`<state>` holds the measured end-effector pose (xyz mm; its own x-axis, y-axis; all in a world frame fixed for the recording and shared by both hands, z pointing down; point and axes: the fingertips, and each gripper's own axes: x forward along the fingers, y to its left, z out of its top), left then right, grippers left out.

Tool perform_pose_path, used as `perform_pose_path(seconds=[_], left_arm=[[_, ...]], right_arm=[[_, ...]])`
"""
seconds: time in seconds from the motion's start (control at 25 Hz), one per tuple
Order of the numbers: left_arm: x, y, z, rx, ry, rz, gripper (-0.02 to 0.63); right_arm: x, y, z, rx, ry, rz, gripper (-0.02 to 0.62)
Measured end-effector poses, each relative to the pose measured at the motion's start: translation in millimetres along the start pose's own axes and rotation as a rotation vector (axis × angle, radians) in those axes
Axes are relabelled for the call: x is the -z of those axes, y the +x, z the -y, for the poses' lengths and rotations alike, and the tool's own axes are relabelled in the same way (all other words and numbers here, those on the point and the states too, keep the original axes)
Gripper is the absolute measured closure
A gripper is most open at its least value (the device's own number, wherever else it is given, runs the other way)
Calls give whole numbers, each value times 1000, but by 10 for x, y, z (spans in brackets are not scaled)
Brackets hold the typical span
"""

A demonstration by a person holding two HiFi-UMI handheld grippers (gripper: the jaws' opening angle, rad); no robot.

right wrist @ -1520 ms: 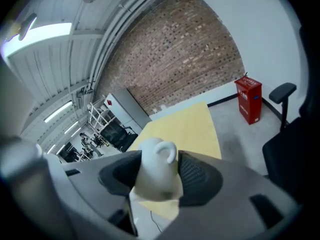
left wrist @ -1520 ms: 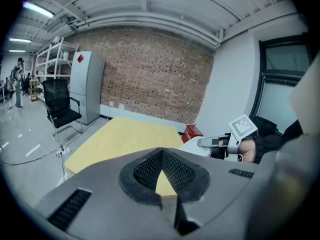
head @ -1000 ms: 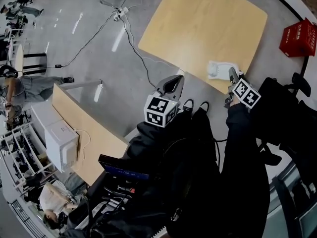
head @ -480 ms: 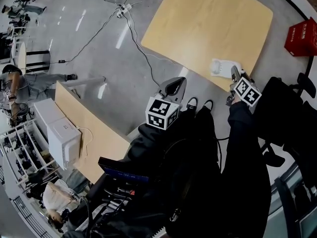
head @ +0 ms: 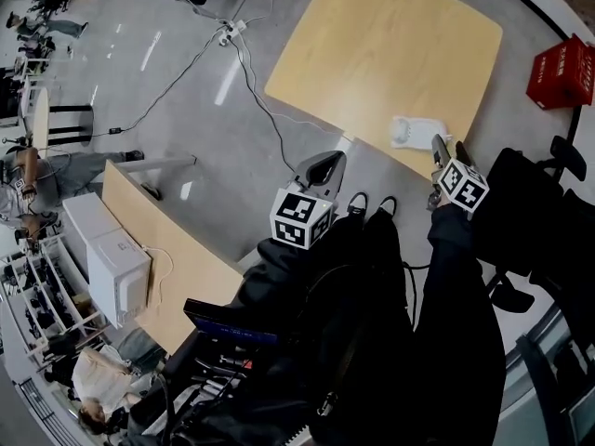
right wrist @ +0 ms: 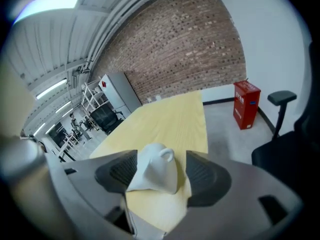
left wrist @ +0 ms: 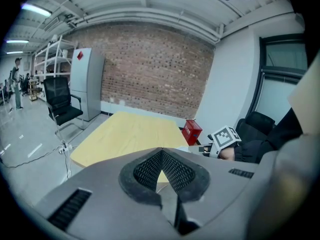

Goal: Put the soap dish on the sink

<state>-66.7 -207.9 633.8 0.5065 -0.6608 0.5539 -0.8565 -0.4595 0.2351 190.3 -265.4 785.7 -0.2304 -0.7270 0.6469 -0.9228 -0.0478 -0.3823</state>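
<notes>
— Grey floor (head: 186, 110), brick wall (left wrist: 150, 74) at the back, and a pale wood table (head: 390, 54). Where is the soap dish (head: 415, 130)?
— On the table, near the edge closest to the person. In the head view it is small and white, and its shape is hard to read.
— And the right gripper (head: 446, 145)?
— Just beside the dish, at the table edge. Its own view shows the jaws wide, having just been opening, with the dish between the 2 pads (right wrist: 205, 176). A gap shows at the right pad. The left pad overlaps the dish's rim, so I cannot tell whether they touch. The gripper body cuts off the dish's near end.
— Left gripper (head: 319, 163)?
— Over the floor, apart from the table. Its jaws are together, meeting at the tip with nothing between them.
— Hands?
— Hidden. Only dark sleeves (head: 456, 277) show behind the marker cubes (head: 299, 217).
— Anything else?
— A red box (head: 561, 71) on the floor past the table's corner, partly cut off by the frame, and a cable (head: 251, 82) across the floor.
</notes>
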Motion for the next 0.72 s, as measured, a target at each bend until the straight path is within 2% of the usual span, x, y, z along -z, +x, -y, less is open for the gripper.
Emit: perform_pose_path(seconds=[0.12, 0.28, 0.36, 0.6, 0.72], left_arm=[[-171, -39, 31, 13, 11, 48, 604], [-483, -98, 119, 33, 37, 112, 604], [-708, -124, 218, 51, 53, 154, 604], [-1341, -322, 438, 81, 87, 293, 604], [-1597, -421, 498, 88, 120, 355, 604]], right_arm=[[-257, -398, -149, 8, -104, 100, 304], [-754, -1037, -618, -57, -187, 253, 311], [-1037, -1368, -849, -84, -226, 332, 337], [-1683, -2273, -1401, -119, -321, 546, 511], [-1898, -2580, -1568, -120, -356, 605, 580]])
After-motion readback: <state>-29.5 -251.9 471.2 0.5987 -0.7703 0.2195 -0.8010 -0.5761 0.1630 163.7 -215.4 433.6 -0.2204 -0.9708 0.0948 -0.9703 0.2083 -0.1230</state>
